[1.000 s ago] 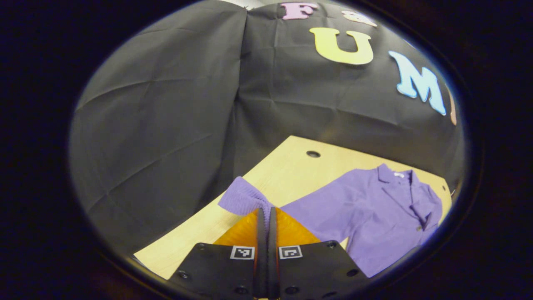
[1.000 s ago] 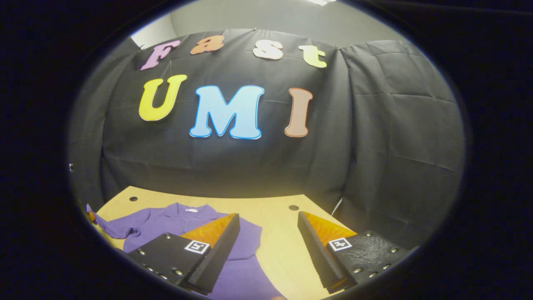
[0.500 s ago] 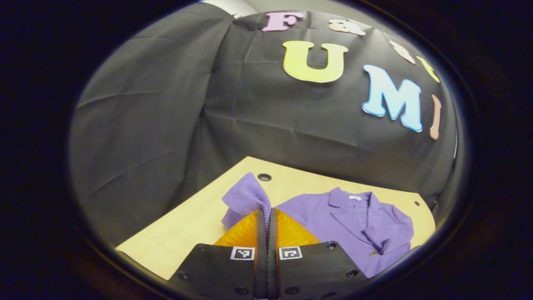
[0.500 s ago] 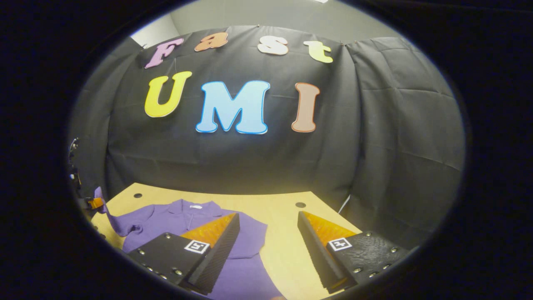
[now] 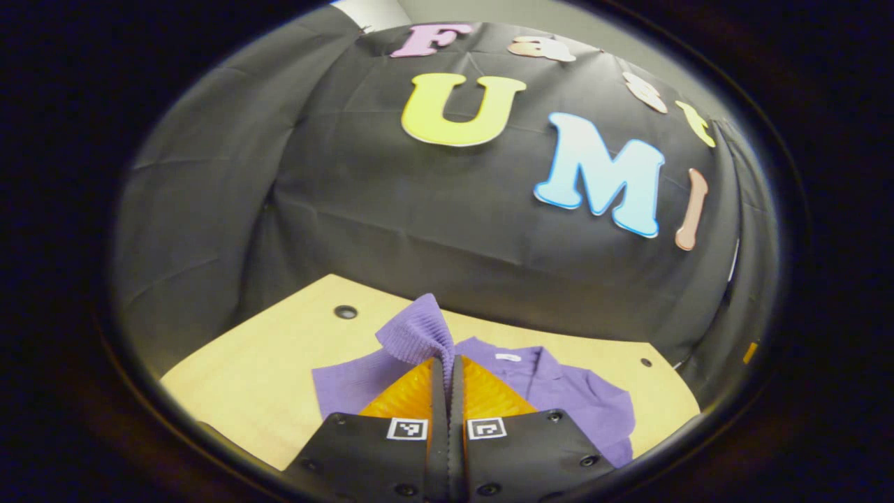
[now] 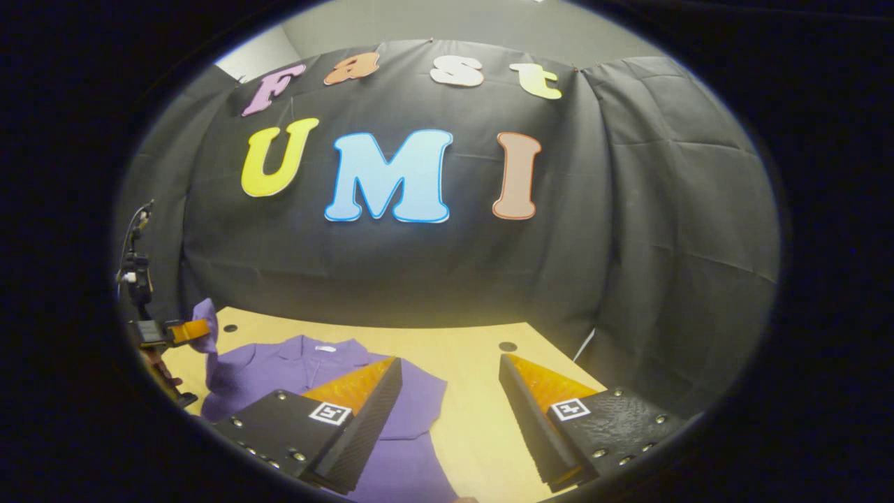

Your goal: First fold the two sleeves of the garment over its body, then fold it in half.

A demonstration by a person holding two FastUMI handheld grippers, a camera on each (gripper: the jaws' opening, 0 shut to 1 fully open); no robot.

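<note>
sleeve cuff (image 5: 417, 334) clamped in left gripper (image 5: 447, 374) jaws — right gripper (image 6: 450, 388) jaws apart.

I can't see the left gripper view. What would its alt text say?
The left gripper, jaws closed, pinches the ribbed cuff of a purple garment and holds it lifted above the garment's body. The garment lies on a light wooden table before a black cloth wall.

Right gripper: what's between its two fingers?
In the right gripper view, the right gripper is open. Between its fingers lies bare wooden table, with the purple garment's edge reaching in beside one finger. Nothing is gripped.
</note>
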